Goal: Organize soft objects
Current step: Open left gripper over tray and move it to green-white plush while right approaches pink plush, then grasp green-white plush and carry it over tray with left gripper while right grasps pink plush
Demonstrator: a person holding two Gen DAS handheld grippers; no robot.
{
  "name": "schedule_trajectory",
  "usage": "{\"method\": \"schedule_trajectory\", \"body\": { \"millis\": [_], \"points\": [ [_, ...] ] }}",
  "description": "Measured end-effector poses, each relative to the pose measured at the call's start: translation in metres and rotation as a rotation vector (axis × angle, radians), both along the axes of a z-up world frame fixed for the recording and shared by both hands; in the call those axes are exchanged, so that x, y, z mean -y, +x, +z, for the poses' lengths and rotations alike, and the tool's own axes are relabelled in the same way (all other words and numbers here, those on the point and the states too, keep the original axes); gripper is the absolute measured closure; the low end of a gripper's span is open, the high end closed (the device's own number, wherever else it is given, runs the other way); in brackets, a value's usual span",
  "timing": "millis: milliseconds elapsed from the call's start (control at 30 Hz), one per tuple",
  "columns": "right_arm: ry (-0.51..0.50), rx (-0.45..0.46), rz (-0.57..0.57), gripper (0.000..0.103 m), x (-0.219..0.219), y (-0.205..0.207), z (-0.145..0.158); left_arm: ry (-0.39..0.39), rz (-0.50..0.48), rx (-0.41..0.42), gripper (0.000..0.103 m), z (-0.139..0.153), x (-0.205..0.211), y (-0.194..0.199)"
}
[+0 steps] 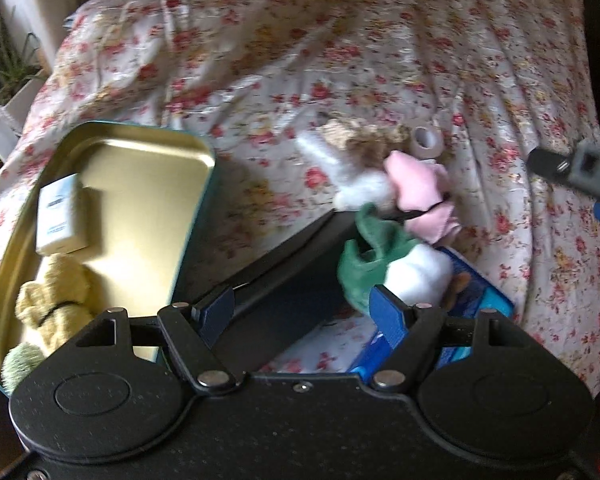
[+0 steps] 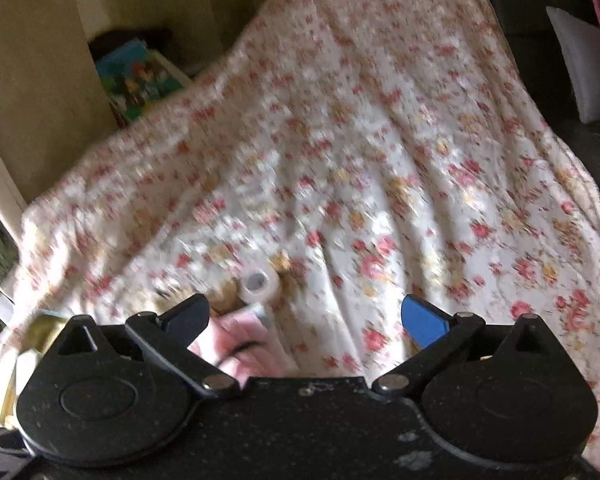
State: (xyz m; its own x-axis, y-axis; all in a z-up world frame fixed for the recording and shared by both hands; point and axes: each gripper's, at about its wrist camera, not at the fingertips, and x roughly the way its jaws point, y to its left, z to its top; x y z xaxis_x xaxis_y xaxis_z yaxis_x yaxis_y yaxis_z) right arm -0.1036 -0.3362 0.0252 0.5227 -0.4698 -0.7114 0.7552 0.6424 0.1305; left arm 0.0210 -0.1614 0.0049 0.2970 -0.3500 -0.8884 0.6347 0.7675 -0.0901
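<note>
Left wrist view, from the left: my open tin point(image 1: 28, 216) lies on the flowered cloth point(image 1: 340, 40), holding a white box point(image 1: 58, 216) and a yellow scrunchie point(image 1: 56, 296). My left gripper point(image 1: 302, 308) hovers above the cloth with its jaws spread and nothing between them. Just past its right finger sits a heap: green scrunchie point(image 1: 364, 256), white fluff point(image 1: 416, 272), pink scrunchie point(image 1: 420, 196), a tape roll point(image 1: 426, 142) behind. A blue lid point(image 1: 480, 300) under the heap is mostly covered. Right wrist view is blurred: my right gripper point(image 2: 306, 316) hangs spread and empty, the pink piece low beside its left finger.
</note>
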Motion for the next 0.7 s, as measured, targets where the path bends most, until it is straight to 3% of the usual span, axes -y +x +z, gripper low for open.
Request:
{"method": "schedule_trajectory", "body": {
  "millis": [100, 233, 467, 700],
  "points": [
    [0.009, -0.055, -0.025, 0.0, 0.004, 0.002, -0.009, -0.007, -0.011, -0.012, 0.028, -0.005, 0.01, -0.002],
    [0.082, -0.058, -0.05, 0.0, 0.016, -0.001, -0.016, -0.032, -0.016, 0.0, 0.027, -0.004, 0.02, -0.005],
    [0.114, -0.071, -0.077, 0.0, 0.025, -0.002, -0.025, -0.059, -0.028, 0.006, 0.024, -0.004, 0.037, -0.006],
    [0.124, -0.055, -0.113, 0.0, 0.03, -0.006, -0.023, -0.027, -0.079, -0.039, 0.018, -0.021, 0.053, -0.012]
  ]
}}
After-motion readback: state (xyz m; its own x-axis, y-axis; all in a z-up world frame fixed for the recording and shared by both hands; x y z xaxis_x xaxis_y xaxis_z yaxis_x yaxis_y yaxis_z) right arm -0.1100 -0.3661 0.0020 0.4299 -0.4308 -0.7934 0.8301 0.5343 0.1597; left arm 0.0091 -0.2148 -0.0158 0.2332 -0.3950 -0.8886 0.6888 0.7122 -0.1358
